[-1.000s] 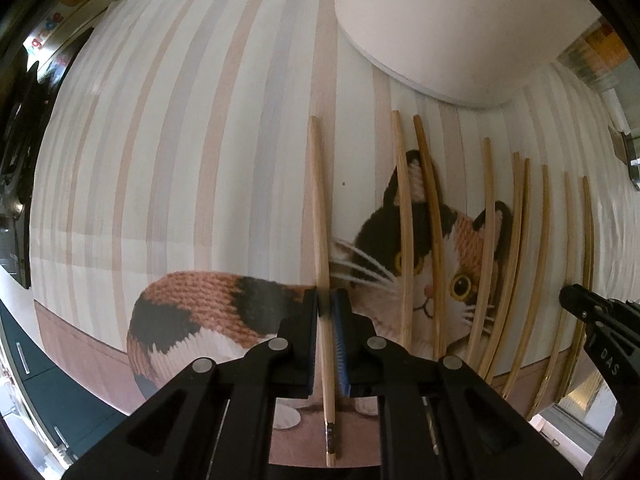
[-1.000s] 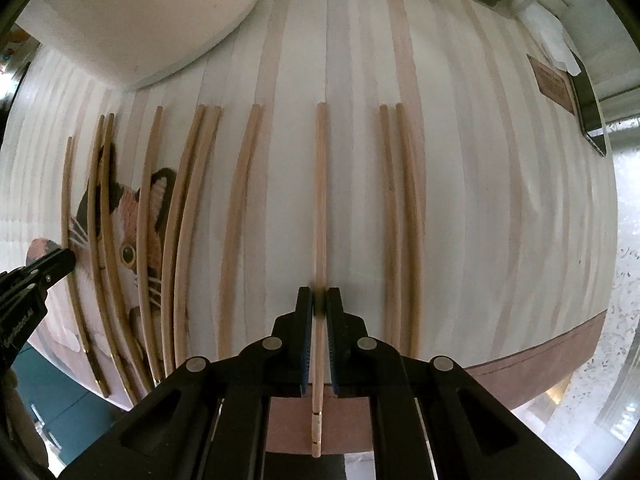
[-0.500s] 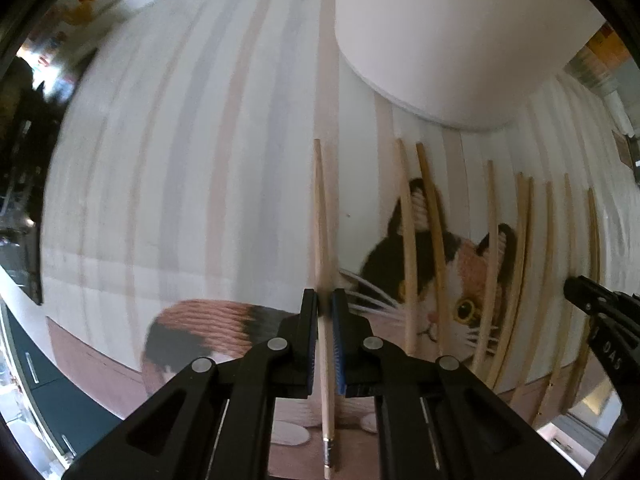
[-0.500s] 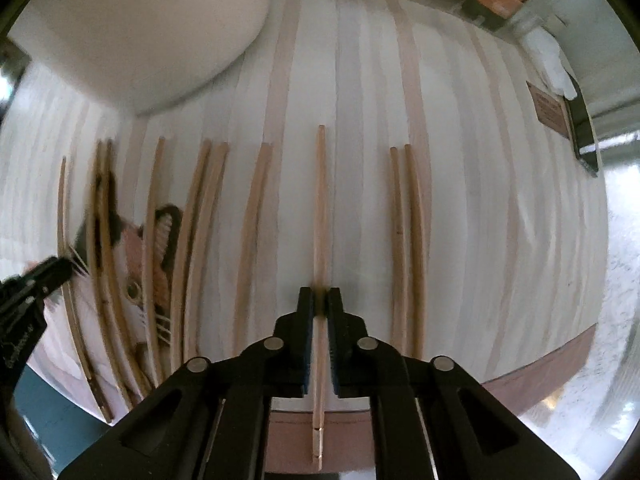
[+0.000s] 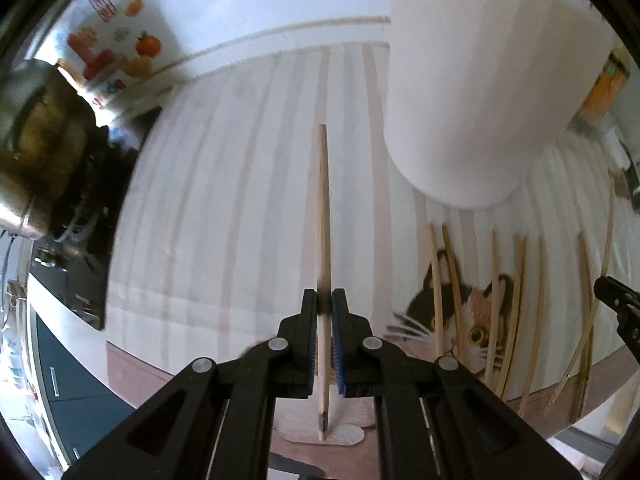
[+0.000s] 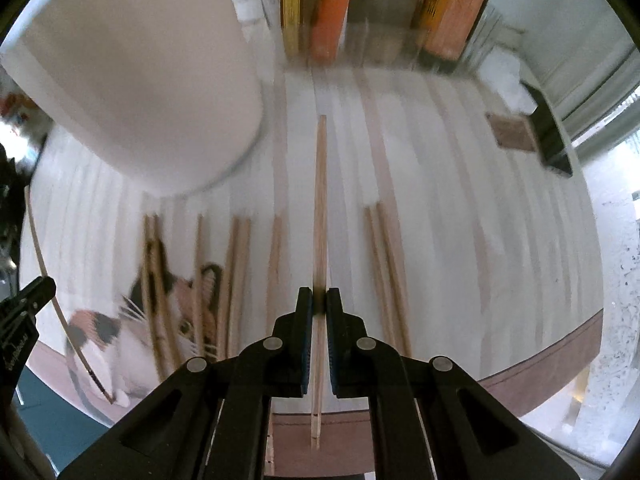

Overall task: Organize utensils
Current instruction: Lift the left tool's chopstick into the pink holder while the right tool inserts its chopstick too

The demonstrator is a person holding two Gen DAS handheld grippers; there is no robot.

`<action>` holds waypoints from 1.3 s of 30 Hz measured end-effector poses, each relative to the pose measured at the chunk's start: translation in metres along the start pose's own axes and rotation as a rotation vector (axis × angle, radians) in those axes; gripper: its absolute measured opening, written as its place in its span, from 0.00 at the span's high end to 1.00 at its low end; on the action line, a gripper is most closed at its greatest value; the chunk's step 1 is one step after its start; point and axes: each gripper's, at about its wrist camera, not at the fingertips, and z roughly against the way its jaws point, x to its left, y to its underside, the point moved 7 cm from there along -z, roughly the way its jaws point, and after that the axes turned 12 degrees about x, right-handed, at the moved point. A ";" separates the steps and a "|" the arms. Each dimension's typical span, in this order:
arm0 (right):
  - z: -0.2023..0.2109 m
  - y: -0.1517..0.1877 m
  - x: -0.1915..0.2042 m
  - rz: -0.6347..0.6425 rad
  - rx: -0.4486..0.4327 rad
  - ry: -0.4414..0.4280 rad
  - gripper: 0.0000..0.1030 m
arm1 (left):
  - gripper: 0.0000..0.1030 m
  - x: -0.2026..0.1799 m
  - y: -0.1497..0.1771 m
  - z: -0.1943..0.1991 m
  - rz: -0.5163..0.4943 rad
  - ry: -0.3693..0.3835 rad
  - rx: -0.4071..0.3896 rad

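My left gripper (image 5: 324,308) has its jaws pinched tight on one wooden chopstick (image 5: 323,216), which stands clear of the striped cat-print cloth (image 5: 224,208) covering the surface. The grip sits toward the butt end; the long tip points ahead toward the white cylindrical holder (image 5: 472,92) near the far edge.

Further right, the loose chopsticks (image 5: 516,292) lie in a row across the cat's face, running from the near edge toward the holder.

My right gripper (image 6: 319,308) likewise has its jaws pressed onto a second chopstick (image 6: 320,208), lifted off the cloth, with a pair (image 6: 386,264) lying just to its right and several more (image 6: 236,264) to its left. The white holder (image 6: 136,80) stands ahead on the left.

I judge these sticks light, stiff and smooth. A thin round shaft can swivel or slip between flat pads, so a hold nearer the thick end, square across the shaft, seems safest. With so much length ahead of the pinch, the tip will swing with any wrist turn when I aim it at the holder's mouth.
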 end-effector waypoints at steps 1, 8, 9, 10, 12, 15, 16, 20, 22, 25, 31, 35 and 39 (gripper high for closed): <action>0.005 0.003 -0.002 -0.004 -0.016 -0.005 0.93 | 0.96 0.001 0.000 0.008 0.007 0.002 -0.014; 0.056 -0.010 -0.014 -0.028 -0.148 -0.066 0.93 | 0.96 0.017 -0.017 0.074 0.091 0.046 -0.144; 0.066 -0.013 -0.016 -0.033 -0.172 -0.079 0.93 | 0.96 0.021 -0.020 0.084 0.104 0.056 -0.165; 0.074 -0.017 -0.018 -0.036 -0.193 -0.088 0.93 | 0.96 0.025 -0.024 0.098 0.117 0.066 -0.190; 0.098 -0.024 -0.020 -0.043 -0.241 -0.119 0.93 | 0.96 0.032 -0.032 0.123 0.142 0.089 -0.237; 0.139 -0.039 -0.019 -0.053 -0.315 -0.162 0.93 | 0.96 0.045 -0.049 0.168 0.173 0.133 -0.320; 0.155 -0.046 -0.019 -0.056 -0.343 -0.183 0.93 | 0.96 0.047 -0.054 0.180 0.180 0.144 -0.342; 0.208 -0.075 -0.011 -0.044 -0.439 -0.228 0.93 | 0.96 0.050 -0.081 0.223 0.199 0.213 -0.417; 0.235 -0.097 -0.007 -0.035 -0.499 -0.238 0.93 | 0.96 0.046 -0.097 0.239 0.201 0.240 -0.445; 0.257 -0.124 0.003 -0.028 -0.554 -0.245 0.93 | 0.96 0.033 -0.124 0.254 0.197 0.287 -0.468; 0.276 -0.180 0.018 -0.039 -0.621 -0.296 0.93 | 0.96 0.003 -0.180 0.257 0.169 0.326 -0.470; 0.271 -0.210 0.020 -0.059 -0.614 -0.343 0.93 | 0.96 -0.009 -0.215 0.249 0.162 0.340 -0.484; 0.249 -0.227 0.024 -0.075 -0.584 -0.384 0.93 | 0.96 -0.019 -0.238 0.225 0.149 0.370 -0.471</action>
